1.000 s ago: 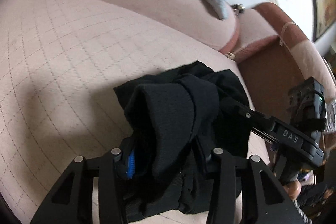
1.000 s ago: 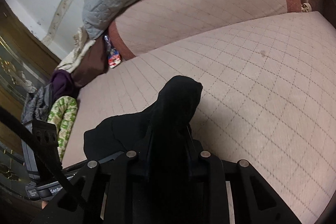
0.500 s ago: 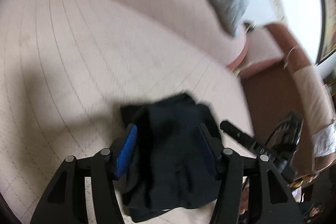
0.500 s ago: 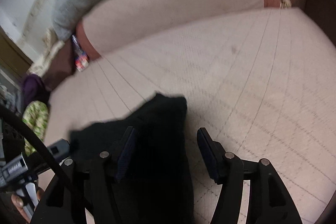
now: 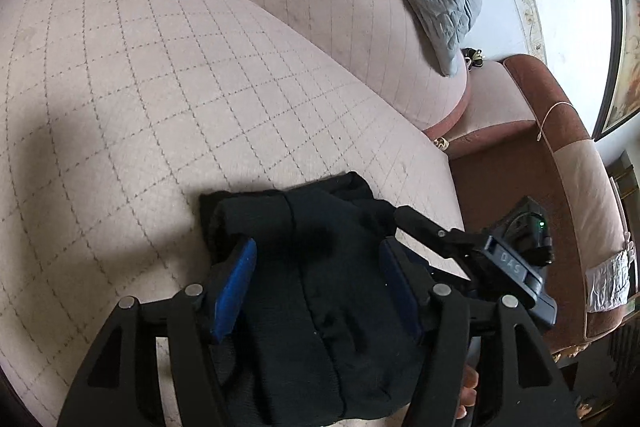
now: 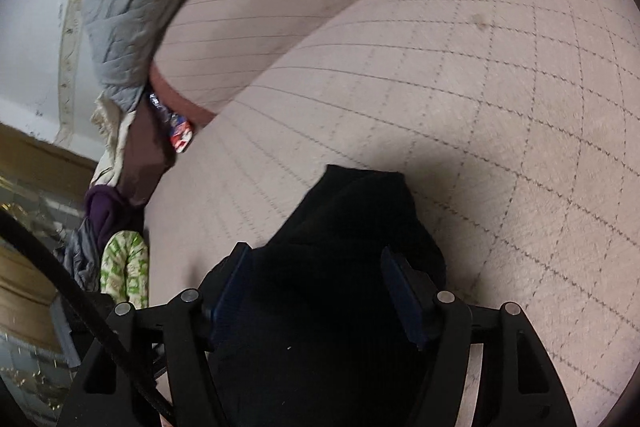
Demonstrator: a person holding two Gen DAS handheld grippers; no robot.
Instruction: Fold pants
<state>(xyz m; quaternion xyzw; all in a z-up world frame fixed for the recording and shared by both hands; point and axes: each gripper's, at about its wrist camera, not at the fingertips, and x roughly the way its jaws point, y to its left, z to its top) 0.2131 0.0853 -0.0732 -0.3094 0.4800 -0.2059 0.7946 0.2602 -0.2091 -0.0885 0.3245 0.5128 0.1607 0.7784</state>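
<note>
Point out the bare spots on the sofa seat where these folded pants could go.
Bare seat cushion stretches left of the black pants up to the backrest; in the right wrist view it is also bare beyond the pants. Crowded: the armrest side by the right claw, and the clothes pile.

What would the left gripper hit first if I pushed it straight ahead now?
Probably the black pants: the folded bundle already lies between the open left gripper's fingers, on the sofa seat. Depth is unclear.

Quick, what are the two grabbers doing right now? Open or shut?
Left gripper: open, jaws spread either side of the black pants, not squeezing them.
Right gripper: open too, jaws apart over the same pants.
</note>
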